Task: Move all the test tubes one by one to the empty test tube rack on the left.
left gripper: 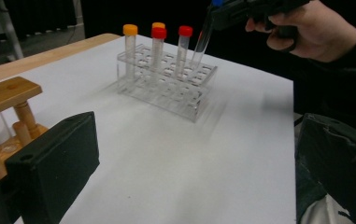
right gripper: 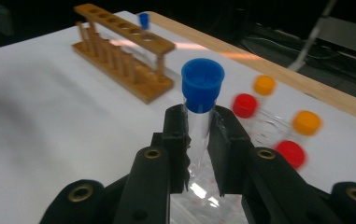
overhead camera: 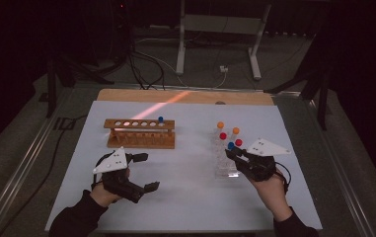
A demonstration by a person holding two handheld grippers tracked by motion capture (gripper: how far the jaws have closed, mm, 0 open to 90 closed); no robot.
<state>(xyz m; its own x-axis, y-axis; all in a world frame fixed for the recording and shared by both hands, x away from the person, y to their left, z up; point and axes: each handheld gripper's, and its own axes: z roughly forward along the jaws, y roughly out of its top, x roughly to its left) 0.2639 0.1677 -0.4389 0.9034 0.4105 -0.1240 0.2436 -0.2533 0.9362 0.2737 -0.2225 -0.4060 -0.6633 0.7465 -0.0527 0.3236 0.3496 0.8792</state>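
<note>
The right gripper [right gripper: 197, 140] is clamping its jaws just under the blue-capped test tube's [right gripper: 201, 100] cap, holding it upright so it is clearing the clear acrylic rack [left gripper: 166, 91] below. The left gripper [overhead camera: 143, 170] is waiting, jaws wide and empty, beside the wooden rack [overhead camera: 140, 134], the likely destination.
</note>
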